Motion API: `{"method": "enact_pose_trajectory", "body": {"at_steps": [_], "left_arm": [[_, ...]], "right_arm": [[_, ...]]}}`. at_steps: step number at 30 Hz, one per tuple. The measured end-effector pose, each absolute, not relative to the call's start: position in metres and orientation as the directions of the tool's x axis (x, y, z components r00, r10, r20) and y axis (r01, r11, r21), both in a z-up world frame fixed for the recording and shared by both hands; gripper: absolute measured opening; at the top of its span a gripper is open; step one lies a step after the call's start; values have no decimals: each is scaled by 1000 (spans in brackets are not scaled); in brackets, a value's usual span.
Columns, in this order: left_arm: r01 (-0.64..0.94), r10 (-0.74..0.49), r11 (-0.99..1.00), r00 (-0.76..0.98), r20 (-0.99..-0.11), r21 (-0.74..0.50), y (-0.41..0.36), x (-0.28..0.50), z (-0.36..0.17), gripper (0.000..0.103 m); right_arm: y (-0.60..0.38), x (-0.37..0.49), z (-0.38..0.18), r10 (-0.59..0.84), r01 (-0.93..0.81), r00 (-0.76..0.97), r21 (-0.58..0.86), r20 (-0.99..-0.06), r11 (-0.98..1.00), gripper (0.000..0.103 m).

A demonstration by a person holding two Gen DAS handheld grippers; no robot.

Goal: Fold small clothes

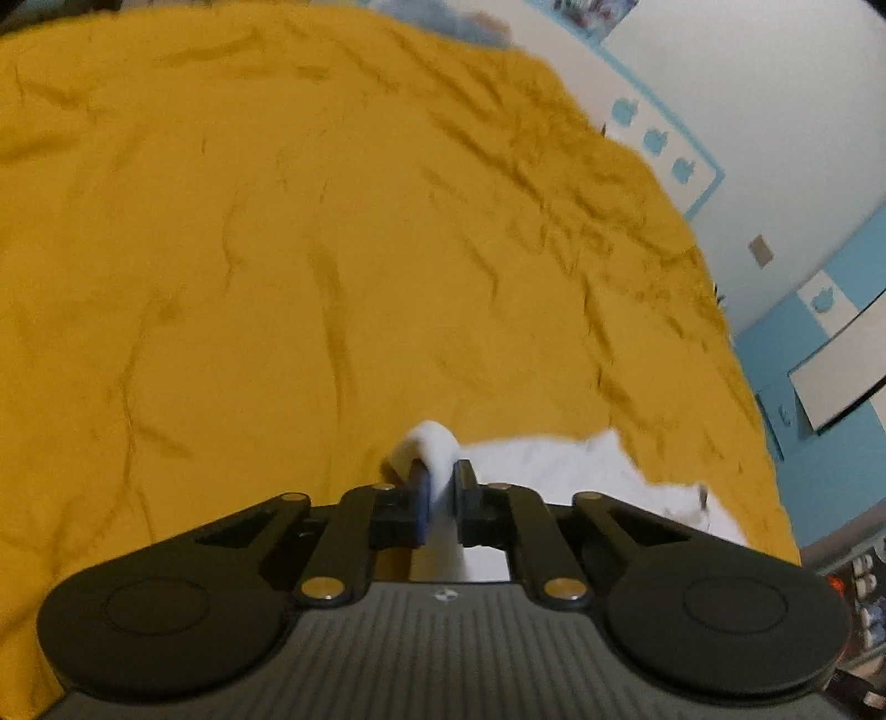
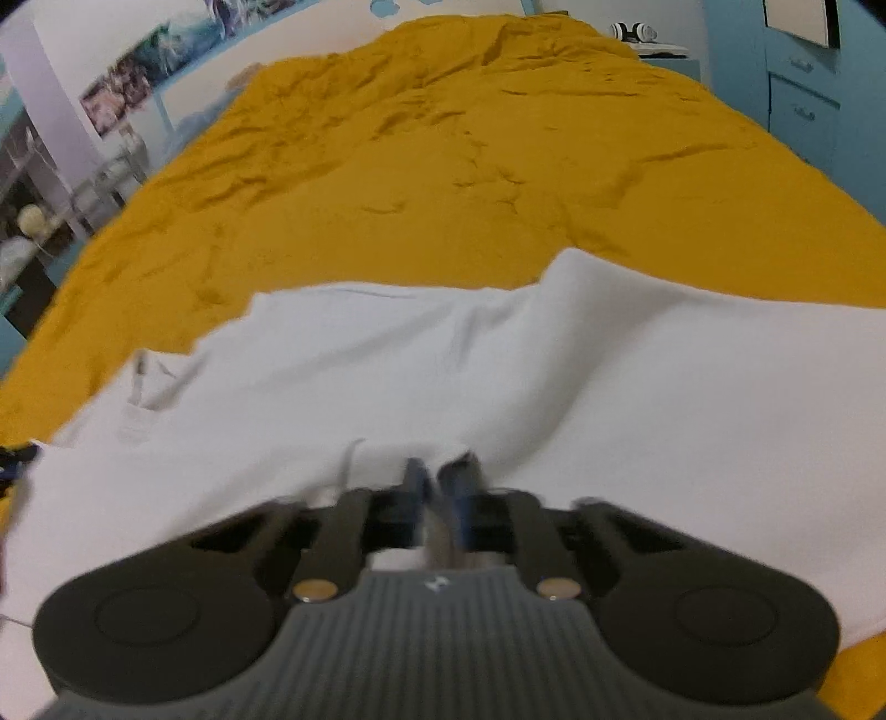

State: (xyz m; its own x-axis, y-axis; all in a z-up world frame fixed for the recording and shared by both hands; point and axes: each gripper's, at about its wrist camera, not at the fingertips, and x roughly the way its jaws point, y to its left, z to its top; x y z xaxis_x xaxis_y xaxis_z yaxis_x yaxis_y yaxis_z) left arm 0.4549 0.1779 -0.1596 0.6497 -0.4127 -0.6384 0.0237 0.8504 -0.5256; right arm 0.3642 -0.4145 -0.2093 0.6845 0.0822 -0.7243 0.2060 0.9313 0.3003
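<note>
A white garment [image 2: 387,365] lies spread on a mustard-yellow bedspread [image 2: 443,166]. In the right wrist view it fills the near half, with a small label near its left edge. My right gripper [image 2: 440,476] is shut on a fold of the white garment at its near edge. In the left wrist view my left gripper [image 1: 440,482] is shut on a bunched corner of the same white garment [image 1: 554,465], which trails off to the right over the bedspread [image 1: 277,249].
Blue and white walls with stickers [image 1: 653,138] stand beyond the bed's right edge. A blue cabinet [image 2: 803,99] stands at the far right. Shelves with clutter [image 2: 39,221] stand left of the bed. Headphones [image 2: 634,30] rest beyond the bed's far end.
</note>
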Motion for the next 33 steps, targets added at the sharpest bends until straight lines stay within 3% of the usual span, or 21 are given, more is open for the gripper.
{"method": "enact_pose_trajectory", "body": {"at_steps": [4, 10, 12, 14, 15, 22, 27, 28, 31, 33], "left_arm": [[81, -367, 891, 706, -606, -446, 178, 448, -129, 5], [35, -267, 946, 645, -716, -322, 161, 472, -160, 6], [26, -238, 956, 652, -720, -292, 161, 469, -164, 16], [12, -229, 955, 664, -712, -295, 168, 460, -159, 27], [24, -241, 953, 663, -709, -302, 171, 454, -154, 28], [96, -296, 952, 536, -790, -292, 173, 410, -140, 32], [116, -324, 945, 451, -832, -305, 169, 376, -150, 34], [114, -322, 946, 443, -837, -304, 169, 370, -153, 34], [104, -315, 948, 415, -853, -300, 169, 364, -163, 11], [115, -278, 961, 405, -871, -253, 163, 362, -166, 6]], "right_arm": [[-408, 350, -185, 62, 184, 733, 285, -677, 941, 0], [-407, 371, -224, 27, 237, 677, 253, -736, 938, 1], [-406, 370, -227, 6, 254, 681, 244, -732, 936, 5], [-407, 361, -218, 11, 258, 694, 263, -720, 930, 19], [-407, 355, -212, 18, 253, 700, 271, -714, 929, 27], [-396, 318, -202, 78, 200, 685, 289, -725, 936, 27], [-387, 317, -218, 45, 205, 643, 228, -765, 952, 19], [-387, 316, -217, 37, 205, 646, 220, -762, 954, 0], [-394, 306, -201, 57, 196, 682, 258, -729, 946, 0], [-393, 300, -189, 49, 179, 698, 240, -714, 954, 0]]}}
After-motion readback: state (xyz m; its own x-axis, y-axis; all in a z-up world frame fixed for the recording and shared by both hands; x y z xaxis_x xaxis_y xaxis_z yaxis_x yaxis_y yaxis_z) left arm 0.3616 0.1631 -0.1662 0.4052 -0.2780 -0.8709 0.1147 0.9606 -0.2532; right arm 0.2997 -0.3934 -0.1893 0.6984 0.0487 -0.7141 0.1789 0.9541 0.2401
